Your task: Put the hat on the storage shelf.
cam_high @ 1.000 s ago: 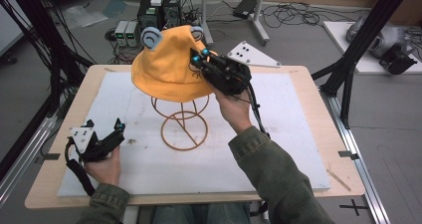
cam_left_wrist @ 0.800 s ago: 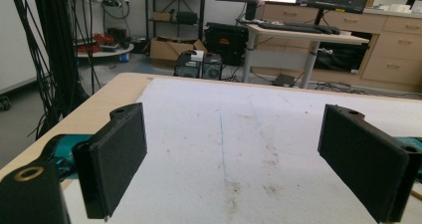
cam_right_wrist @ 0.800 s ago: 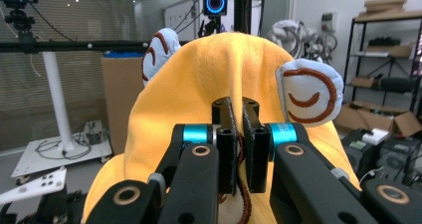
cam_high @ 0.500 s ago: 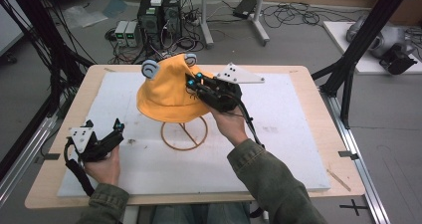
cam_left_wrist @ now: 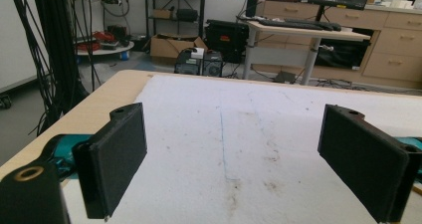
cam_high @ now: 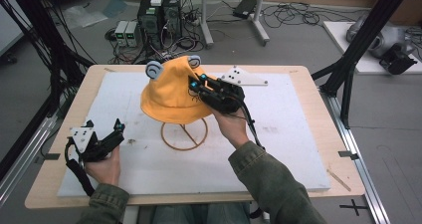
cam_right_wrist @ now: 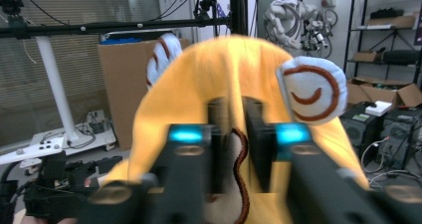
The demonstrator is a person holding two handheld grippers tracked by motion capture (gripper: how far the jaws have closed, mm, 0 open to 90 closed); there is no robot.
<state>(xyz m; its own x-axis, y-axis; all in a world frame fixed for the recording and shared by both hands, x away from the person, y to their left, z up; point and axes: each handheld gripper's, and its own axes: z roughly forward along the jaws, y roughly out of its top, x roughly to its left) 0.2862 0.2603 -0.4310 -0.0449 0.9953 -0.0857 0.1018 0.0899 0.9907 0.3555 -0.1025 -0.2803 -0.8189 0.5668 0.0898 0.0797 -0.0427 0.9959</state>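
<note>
A yellow bucket hat point(cam_high: 169, 97) with two pale blue ears sits over a gold wire stand point(cam_high: 184, 134) at the middle of the white mat. My right gripper point(cam_high: 196, 84) is at the hat's right side. Its jaws have just been opening; in the right gripper view they stand slightly apart point(cam_right_wrist: 234, 109), with the hat's point(cam_right_wrist: 234, 69) yellow fabric and brown stitching showing in the gap. My left gripper point(cam_high: 117, 132) rests at the mat's front left, held in the left hand. Its jaws stand wide open point(cam_left_wrist: 234, 134) over bare mat.
The white foam mat point(cam_high: 278, 134) covers most of the wooden table point(cam_high: 318, 99). A white three-cornered plate point(cam_high: 244, 77) lies at the back, right of the hat. Black frame posts, cables and computer boxes stand around and behind the table.
The right hand has come down with the hat, which now sits lower on the wire stand. The right jaws have parted. The left gripper has kept still.
</note>
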